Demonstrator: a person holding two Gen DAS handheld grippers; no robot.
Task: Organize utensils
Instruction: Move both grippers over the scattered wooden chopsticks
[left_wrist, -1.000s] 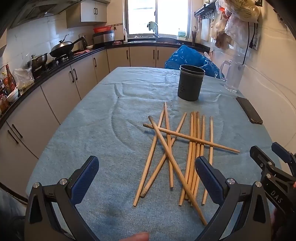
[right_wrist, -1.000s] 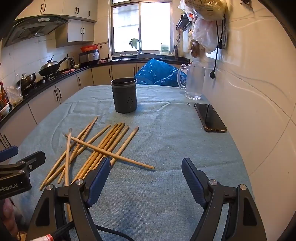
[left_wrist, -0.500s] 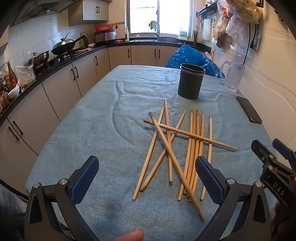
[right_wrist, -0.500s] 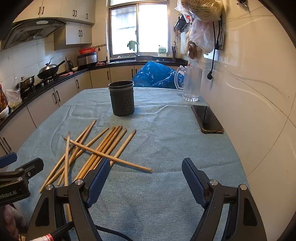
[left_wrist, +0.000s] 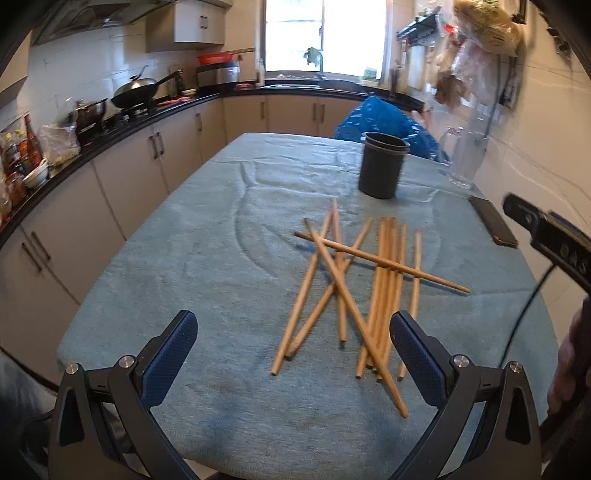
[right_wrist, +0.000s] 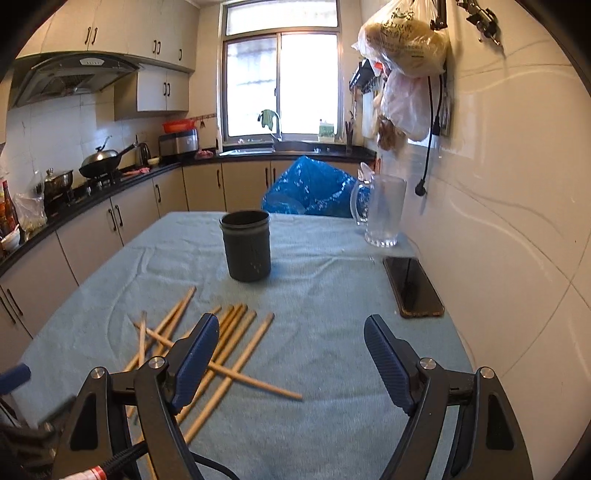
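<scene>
Chopsticks (left_wrist: 373, 280) are what we're sorting here, and none of them have been picked up yet: the whole lot lies in a loose criss-crossed heap on the bench (left_wrist: 207, 258), with the dark holder cup (left_wrist: 384, 166) standing upright and looking empty just beyond the far ends of the sticks.

Starting from our left tongs (left_wrist: 291, 354): they're spread wide with nothing between the pads, hovering low over the near edge of the bench. Compared with a second ago the pile sits a touch further off and more to the right of centre in that view, so we've drifted back and left a bit. The near tips of the sticks lie just ahead of the right-hand pad.

The bigger change is with our right tongs (right_wrist: 288, 354). They're also wide open and empty, but they've lifted and tipped up since a second ago: the cup (right_wrist: 246, 245) and window now fill the middle of the right wrist view, the sticks have slid down to the lower left, and one pad covers part of the bundle. In the left wrist view that tool has climbed from the lower right corner to mid-height.

We'd guess this is repositioning, not a grab, so the task is basically at zero. The phone (right_wrist: 413, 286) and the glass jug (right_wrist: 382, 210) sit off to the right by the wall, well clear of the sticks.
</scene>
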